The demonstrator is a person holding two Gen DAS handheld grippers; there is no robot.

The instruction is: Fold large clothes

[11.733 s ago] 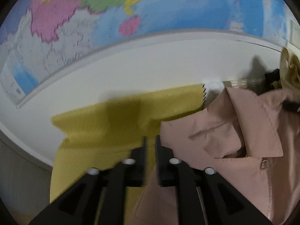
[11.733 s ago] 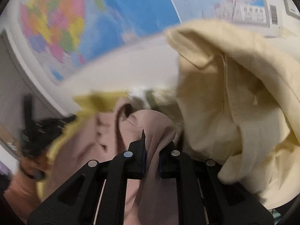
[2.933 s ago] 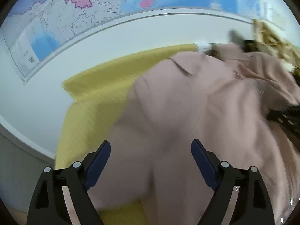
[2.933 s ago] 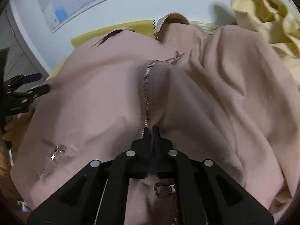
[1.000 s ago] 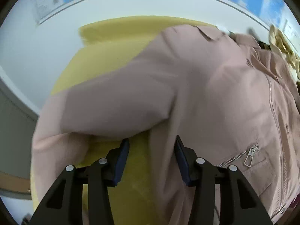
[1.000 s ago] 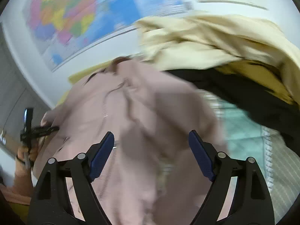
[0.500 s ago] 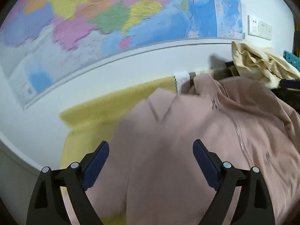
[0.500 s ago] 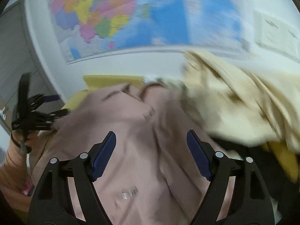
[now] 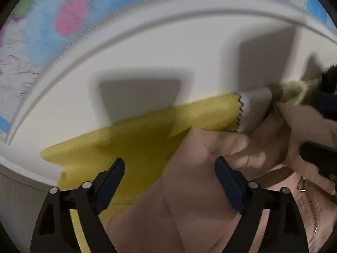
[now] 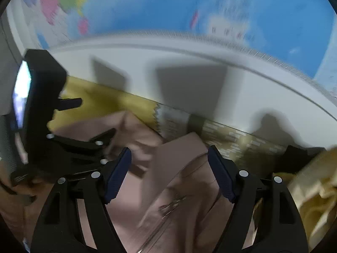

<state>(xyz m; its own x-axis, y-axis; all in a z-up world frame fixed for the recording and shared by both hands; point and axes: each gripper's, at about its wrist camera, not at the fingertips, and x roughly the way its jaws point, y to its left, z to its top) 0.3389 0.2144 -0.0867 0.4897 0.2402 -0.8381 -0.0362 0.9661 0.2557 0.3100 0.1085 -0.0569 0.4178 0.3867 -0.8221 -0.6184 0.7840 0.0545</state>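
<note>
A dusty-pink zip jacket lies on a yellow cloth, collar end toward the wall. My left gripper is open and empty, just above the jacket's left shoulder. My right gripper is open and empty over the collar and zip of the jacket. The left gripper shows at the left of the right wrist view, close beside the right one. Both views are motion-blurred.
A white wall with a world map stands right behind the table. A patterned white cloth edge lies past the yellow cloth. A pile of cream and black clothes sits at the right.
Both grippers have moved forward toward the jacket's collar end and the wall, staying open. The two grippers are now closer together.
</note>
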